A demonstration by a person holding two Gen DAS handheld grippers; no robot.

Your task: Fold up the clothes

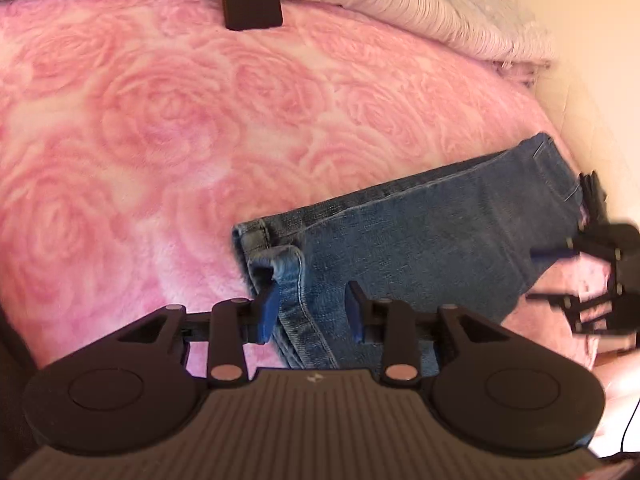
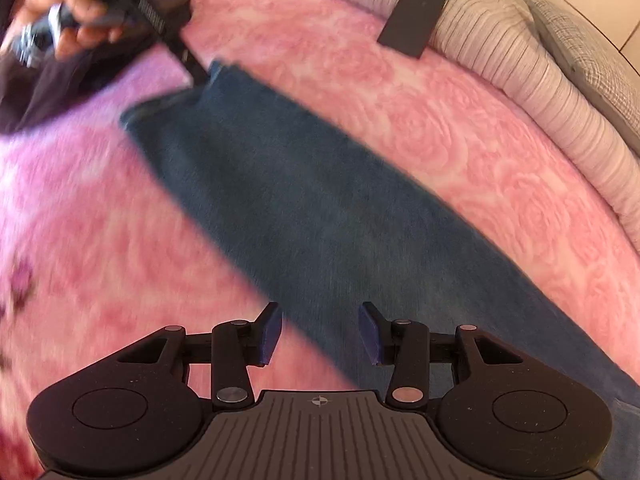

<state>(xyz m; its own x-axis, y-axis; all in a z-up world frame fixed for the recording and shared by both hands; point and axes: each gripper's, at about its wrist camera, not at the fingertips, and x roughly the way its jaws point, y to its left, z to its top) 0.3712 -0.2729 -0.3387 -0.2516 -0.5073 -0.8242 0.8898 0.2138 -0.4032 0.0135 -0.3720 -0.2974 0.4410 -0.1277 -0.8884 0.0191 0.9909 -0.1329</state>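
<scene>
Between our blue pads in the left wrist view lies the hem end of the jeans (image 1: 400,248), folded lengthwise into a long strip on the pink rose-patterned blanket (image 1: 140,140). Our left gripper (image 1: 312,312) stands parted: its pads straddle the stitched hem edge without pinching it, so the cloth is released, though well placed for a fresh grab. At the far end of the denim, by the frame's right edge, we see the right gripper (image 1: 556,276), blurred. A dark flat rectangle (image 1: 252,0) rests where the blanket meets a ribbed pale cover (image 1: 400,4). We read no writing, only a small round mark on the gripper body.

From the right wrist view, our right gripper (image 2: 320,332) hovers with pads apart above the wide end of the jeans (image 2: 320,208), grasping nothing. The strip runs diagonally away to the left gripper (image 2: 192,68), held by a hand (image 2: 76,12). We judge both tools sit at opposite ends so as to lift one end over the other. Printing on that gripper is too blurred to read.
</scene>
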